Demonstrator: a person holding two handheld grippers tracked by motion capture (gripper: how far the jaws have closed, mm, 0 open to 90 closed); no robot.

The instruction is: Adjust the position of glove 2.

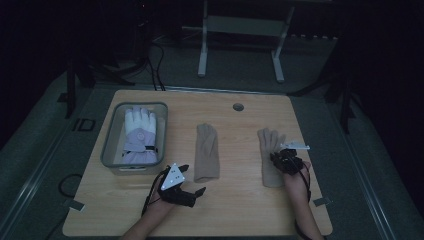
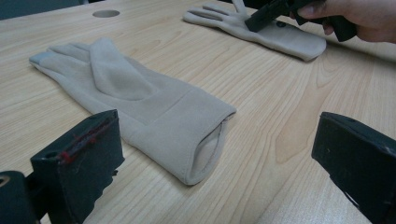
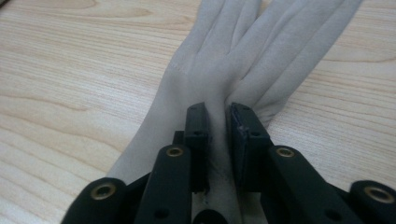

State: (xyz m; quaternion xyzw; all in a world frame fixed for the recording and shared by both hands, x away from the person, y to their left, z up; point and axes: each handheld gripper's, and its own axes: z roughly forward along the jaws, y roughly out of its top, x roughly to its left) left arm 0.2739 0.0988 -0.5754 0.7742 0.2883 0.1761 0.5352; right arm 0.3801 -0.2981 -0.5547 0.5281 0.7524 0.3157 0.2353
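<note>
Nearest to us, the left gripper (image 1: 192, 186) rests low over the tabletop (image 1: 235, 210) with its fingers (image 2: 79, 158) spread wide and nothing between them. Just ahead of it lies the middle beige glove (image 2: 140, 100), flat, cuff toward the gripper and untouched.

To the right, the right gripper (image 1: 280, 156) has its fingers (image 3: 198, 135) pressed nearly together, pinching a fold of fabric at the palm of the right beige glove (image 3: 224, 60), which lies flat on the tabletop.

Farther off at the left, a grey bin (image 1: 111, 145) holds a white and lilac glove (image 1: 140, 135).

We judge the grip to be shallow. It takes a thin ridge of cloth, possibly the upper layer alone, so on lifting the fold could slide out, or the glove could hang lopsided and drag its fingertips. The left gripper stands clear and offers no support.

The room is dim. We cannot tell how many layers are caught. The right gripper view cuts off the glove's cuff, and the bin's interior below the white and lilac glove is hard to make out.
</note>
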